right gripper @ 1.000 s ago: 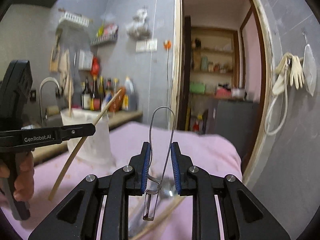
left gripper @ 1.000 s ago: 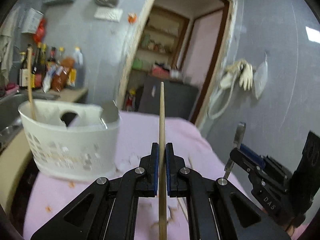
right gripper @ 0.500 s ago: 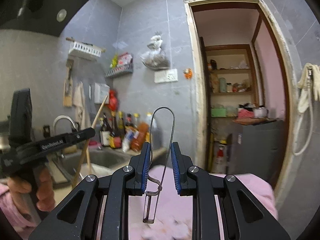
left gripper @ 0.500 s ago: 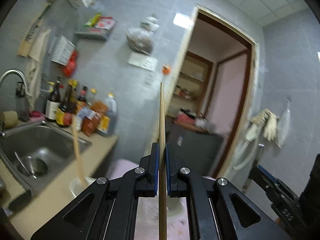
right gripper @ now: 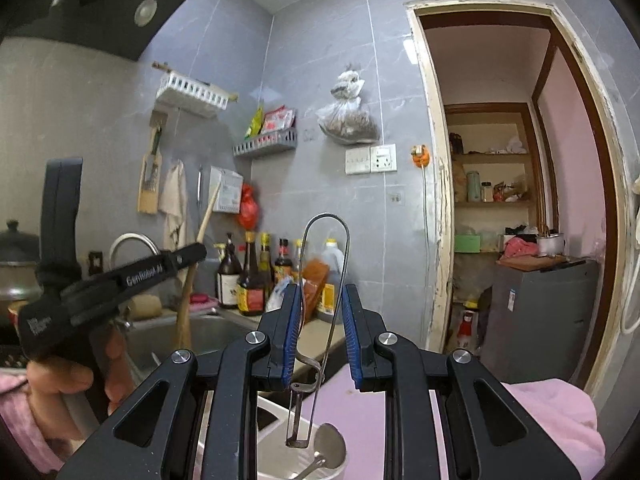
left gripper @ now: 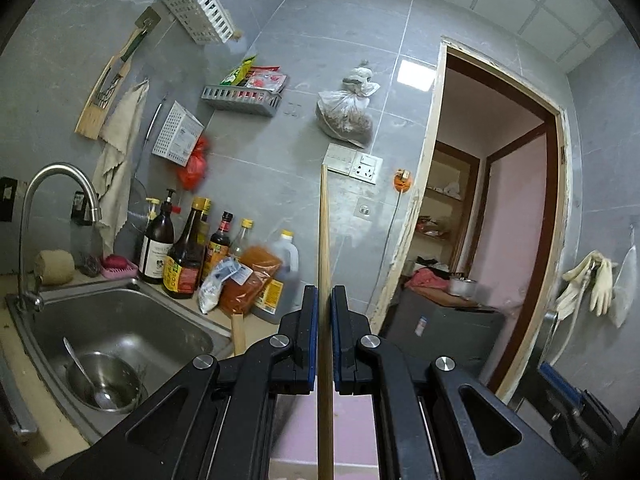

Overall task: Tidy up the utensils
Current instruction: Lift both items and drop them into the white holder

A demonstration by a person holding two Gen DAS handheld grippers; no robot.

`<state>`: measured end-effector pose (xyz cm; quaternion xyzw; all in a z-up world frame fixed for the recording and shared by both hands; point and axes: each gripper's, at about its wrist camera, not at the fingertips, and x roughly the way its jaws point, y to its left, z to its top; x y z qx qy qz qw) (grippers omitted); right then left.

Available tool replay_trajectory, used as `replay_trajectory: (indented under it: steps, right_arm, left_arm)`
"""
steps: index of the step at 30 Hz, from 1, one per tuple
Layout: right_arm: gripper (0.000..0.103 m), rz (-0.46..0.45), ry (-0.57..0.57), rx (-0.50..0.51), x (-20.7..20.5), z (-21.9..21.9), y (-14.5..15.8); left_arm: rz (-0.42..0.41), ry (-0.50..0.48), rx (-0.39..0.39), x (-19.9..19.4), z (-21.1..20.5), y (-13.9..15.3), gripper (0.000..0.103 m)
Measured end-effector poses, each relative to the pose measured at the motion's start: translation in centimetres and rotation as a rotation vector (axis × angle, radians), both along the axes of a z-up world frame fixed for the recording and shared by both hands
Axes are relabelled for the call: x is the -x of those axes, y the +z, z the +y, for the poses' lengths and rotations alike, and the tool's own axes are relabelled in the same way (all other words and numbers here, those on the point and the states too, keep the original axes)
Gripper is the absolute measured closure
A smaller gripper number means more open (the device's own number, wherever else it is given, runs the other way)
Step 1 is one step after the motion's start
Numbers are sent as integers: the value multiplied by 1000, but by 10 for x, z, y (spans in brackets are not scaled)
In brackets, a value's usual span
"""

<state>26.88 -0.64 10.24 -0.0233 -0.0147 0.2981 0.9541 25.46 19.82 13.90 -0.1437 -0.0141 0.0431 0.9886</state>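
My left gripper (left gripper: pixel 324 308) is shut on a wooden chopstick (left gripper: pixel 325 240) that stands upright, raised high above the pink cloth; it also shows in the right wrist view (right gripper: pixel 196 264) at the left, held by a hand. My right gripper (right gripper: pixel 320 304) is shut on a metal wire peeler (right gripper: pixel 326 264), its loop pointing up and its blade end hanging over the white utensil holder (right gripper: pixel 276 456). A metal spoon (right gripper: pixel 326 446) lies inside the holder. The tip of a second chopstick (left gripper: pixel 238 330) pokes up beside my left fingers.
A steel sink (left gripper: pixel 120 332) with a bowl and spoon lies at the left under a tap (left gripper: pixel 52 216). Sauce bottles (left gripper: pixel 188 256) line the counter by the wall. A doorway (left gripper: pixel 492 248) opens at the right. Pink cloth (right gripper: pixel 552 420) covers the table.
Both grippers have risen and tilted upward, so the view went from the table and holder to the wall and sink. The peeler now hangs over the holder. Both grips are unchanged.
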Motion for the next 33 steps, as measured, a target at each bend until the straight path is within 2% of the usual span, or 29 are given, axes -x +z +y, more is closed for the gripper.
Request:
replay_trajectory:
  steps: [4, 15, 24, 29, 32, 33]
  right_arm:
    - [84, 35, -8, -5, -13, 1, -13]
    - [84, 105, 13, 17, -21, 4, -39]
    - [84, 148, 25, 63, -18, 4, -50]
    - [83, 180, 41, 62, -19, 1, -53]
    - [80, 202, 58, 45, -19, -3, -51]
    - [78, 205, 62, 36, -18, -5, -50]
  left_arm:
    - [-19, 35, -30, -4, -7, -9, 99]
    - [-1, 86, -13, -10, -10, -37, 99]
    - [64, 61, 28, -5, -17, -56, 99]
    - [125, 20, -5, -2, -26, -58, 98]
    - [157, -7, -20, -1, -29, -59, 97]
    - [166, -17, -22, 0, -29, -58, 93]
